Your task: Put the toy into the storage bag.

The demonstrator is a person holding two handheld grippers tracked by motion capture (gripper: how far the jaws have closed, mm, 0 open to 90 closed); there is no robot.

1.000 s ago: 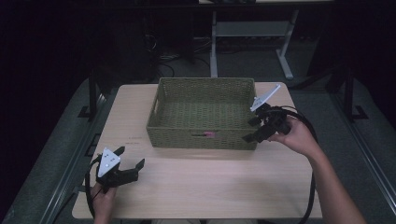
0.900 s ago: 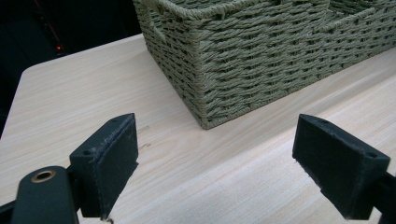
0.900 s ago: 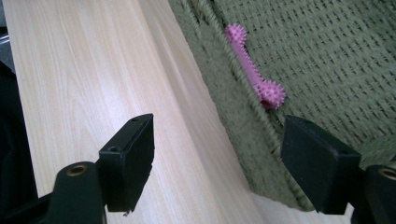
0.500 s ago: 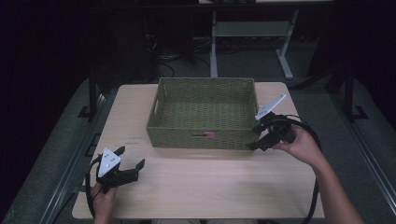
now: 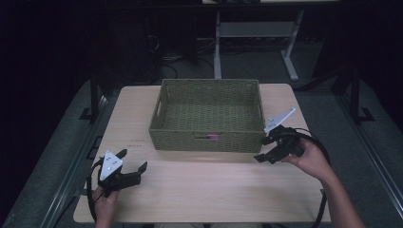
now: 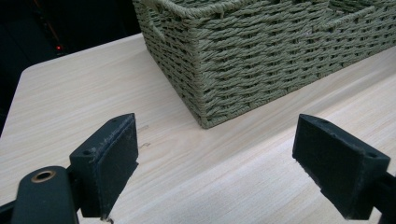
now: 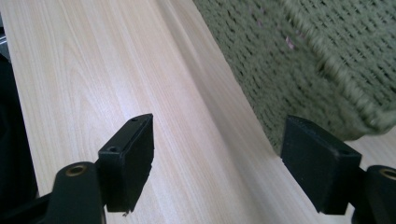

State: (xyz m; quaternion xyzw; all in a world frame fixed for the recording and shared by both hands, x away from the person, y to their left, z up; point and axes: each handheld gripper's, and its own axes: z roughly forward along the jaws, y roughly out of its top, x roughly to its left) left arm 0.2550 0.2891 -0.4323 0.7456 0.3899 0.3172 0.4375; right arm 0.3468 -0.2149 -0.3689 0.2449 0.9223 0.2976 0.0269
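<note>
Change: the right gripper (image 5: pixel 269 149) has drawn back from the basket's right wall and dropped toward the lower right of the high view; the left gripper (image 5: pixel 131 164) has stayed put at lower left.
Left gripper: jaws spread wide, nothing between them, hovering low over the table (image 5: pixel 204 190), well apart from the basket's near-left corner (image 6: pixel 205 116).
Basket: the woven green basket (image 5: pixel 207 140) sits centre frame, upright, apparently empty, a pink tag on its front wall.
Right gripper: jaws wide apart and empty, just beside the basket's near-right corner (image 7: pixel 369 121).
Step, likely: taking hold of the basket.
Doing it well: straddle the woven rim squarely with one jaw inside, then close; grip both ends evenly to avoid tilting.
</note>
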